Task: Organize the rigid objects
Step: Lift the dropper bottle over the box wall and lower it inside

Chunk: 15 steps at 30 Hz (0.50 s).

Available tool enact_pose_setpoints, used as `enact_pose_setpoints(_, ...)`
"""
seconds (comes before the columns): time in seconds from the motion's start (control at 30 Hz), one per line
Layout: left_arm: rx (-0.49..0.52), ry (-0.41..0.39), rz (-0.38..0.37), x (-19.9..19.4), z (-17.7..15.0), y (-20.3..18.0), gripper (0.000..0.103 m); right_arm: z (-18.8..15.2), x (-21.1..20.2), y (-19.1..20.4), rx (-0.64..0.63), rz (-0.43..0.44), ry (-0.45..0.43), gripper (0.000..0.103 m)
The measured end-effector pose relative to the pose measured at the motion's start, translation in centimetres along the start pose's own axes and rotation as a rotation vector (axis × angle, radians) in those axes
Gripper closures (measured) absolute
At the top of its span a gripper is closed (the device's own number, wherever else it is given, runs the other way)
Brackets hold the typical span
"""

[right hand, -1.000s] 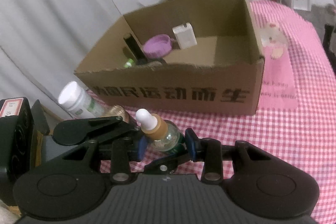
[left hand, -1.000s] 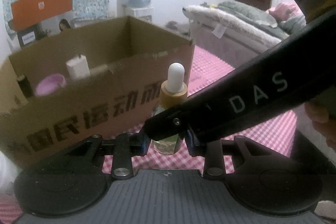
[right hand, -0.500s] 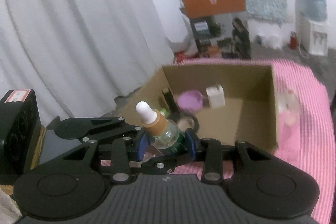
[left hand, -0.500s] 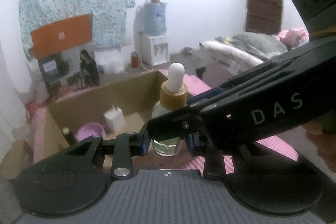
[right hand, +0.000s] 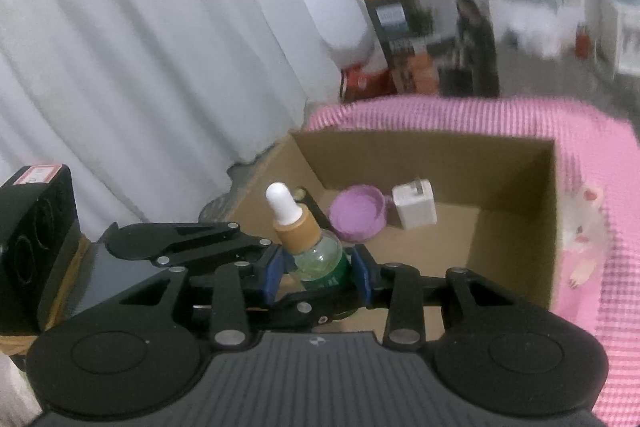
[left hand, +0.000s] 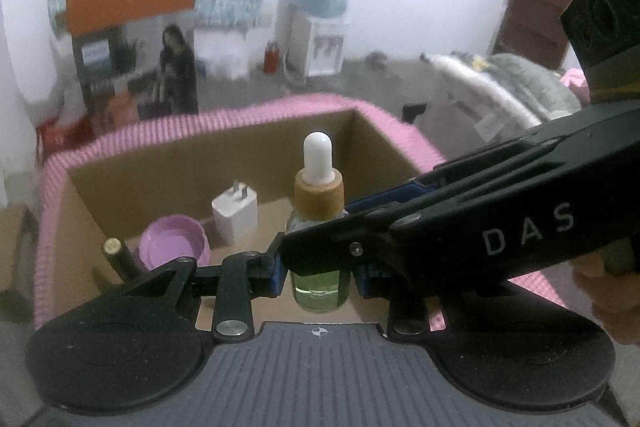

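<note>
A glass dropper bottle [left hand: 319,227] with a white bulb, tan collar and greenish liquid is held between both grippers. My left gripper [left hand: 318,273] is shut on its body, and my right gripper [right hand: 318,271] is shut on the same dropper bottle [right hand: 316,251], crossing from the right. The bottle is held upright above the open cardboard box [left hand: 180,171], near the box [right hand: 516,227] front edge. Inside lie a purple lid [left hand: 174,245], a white charger [left hand: 235,213] and a dark tube [left hand: 120,259].
The box stands on a pink checked cloth [right hand: 592,147]. A small white and pink toy [right hand: 582,227] lies against the box's right outer wall. White curtains [right hand: 140,47] hang at the left. A bed [left hand: 500,91] and a water dispenser [left hand: 324,15] stand in the room behind.
Both grippers, still shut on the dropper bottle, rose from in front of the box wall to above the box opening. The view now looks down into the box.
</note>
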State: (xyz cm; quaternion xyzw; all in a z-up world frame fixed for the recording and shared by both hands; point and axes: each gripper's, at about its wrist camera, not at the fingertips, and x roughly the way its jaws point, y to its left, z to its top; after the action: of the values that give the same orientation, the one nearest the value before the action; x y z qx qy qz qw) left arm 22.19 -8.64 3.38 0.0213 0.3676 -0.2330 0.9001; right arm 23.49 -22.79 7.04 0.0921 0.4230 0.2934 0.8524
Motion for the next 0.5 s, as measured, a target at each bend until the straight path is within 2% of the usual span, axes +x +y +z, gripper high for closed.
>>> enact_pose_setpoints(0.23,-0.051,0.095,0.024,4.5,1.4,2.6,0.072,2.0,4.1,-3.5,0.038,0.002,0.073,0.064)
enact_pose_setpoints(0.5,-0.100,0.170,0.062,7.1,2.4,4.6,0.071,3.6,7.9,-5.3,0.050,0.026,0.127,0.065)
